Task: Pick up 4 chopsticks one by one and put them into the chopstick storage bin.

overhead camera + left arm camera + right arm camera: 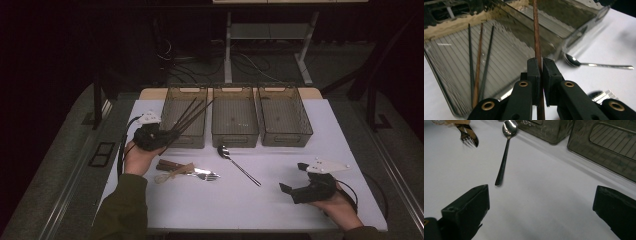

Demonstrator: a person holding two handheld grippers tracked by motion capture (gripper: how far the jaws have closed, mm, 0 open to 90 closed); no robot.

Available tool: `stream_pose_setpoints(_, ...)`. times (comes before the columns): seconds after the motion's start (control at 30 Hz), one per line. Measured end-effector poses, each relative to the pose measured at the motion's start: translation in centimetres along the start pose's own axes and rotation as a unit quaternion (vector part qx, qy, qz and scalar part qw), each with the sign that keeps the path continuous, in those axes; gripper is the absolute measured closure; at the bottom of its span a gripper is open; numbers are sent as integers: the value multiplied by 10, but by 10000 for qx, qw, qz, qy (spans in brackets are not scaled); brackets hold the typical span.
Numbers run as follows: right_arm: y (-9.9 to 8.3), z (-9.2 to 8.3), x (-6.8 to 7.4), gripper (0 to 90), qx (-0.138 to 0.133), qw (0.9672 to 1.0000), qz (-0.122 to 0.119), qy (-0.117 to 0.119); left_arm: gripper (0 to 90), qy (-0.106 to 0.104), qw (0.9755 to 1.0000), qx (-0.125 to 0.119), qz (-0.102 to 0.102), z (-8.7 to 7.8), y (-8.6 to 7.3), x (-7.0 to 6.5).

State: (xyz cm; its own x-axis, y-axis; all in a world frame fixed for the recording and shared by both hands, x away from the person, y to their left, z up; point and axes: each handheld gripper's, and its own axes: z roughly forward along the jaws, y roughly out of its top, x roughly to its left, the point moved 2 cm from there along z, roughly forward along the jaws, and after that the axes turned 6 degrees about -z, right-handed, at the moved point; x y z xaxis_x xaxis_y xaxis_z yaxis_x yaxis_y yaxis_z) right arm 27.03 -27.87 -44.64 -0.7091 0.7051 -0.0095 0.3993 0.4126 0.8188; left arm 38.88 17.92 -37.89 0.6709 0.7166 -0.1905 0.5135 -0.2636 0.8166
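Chopstick (537, 37) in left claw (541, 72), w/ bin (454, 75)

High view sits above the person's side, looking forward and down over the whole white table (240, 200) — three bins across the far half. Left gripper view rides in close, peering along its jaws into the left bin (499, 62). Right gripper view hangs low over the tabletop, facing the bins. All three catch the spoon (237, 165) (584, 63) (505, 152) — shared ground mid-table.
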Motion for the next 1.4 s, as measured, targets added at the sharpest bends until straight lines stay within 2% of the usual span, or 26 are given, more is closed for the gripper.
stream_pose_setpoints(0.3,0,0,0,9,-6,10000,3,3,842,228,9996,32,140,16,34,7)
stream_pose_setpoints(0.5,0,0,0,9,-15,10000,2,17,842,396,9990,47,184,28,45,16)
stream_pose_setpoints(0.57,0,0,0,9,-23,10000,-9,18,842,407,9992,-55,14,33,46,20)
stream_pose_setpoints(0.63,0,0,0,10,-17,10000,-4,24,842,432,9990,-41,-45,37,46,25)
stream_pose_setpoints(0.7,0,0,0,9,-17,10000,-7,28,842,502,9987,61,-46,40,45,30)
stream_pose_setpoints(0.93,0,0,0,9,-19,10000,-7,33,842,732,9965,300,-283,50,36,47)
stream_pose_setpoints(1.2,0,-1,0,10,-25,10000,-14,37,841,862,9938,622,-338,57,29,53)
stream_pose_setpoints(1.4,0,-1,0,10,-26,10000,-22,42,840,938,9920,704,-464,58,25,56)
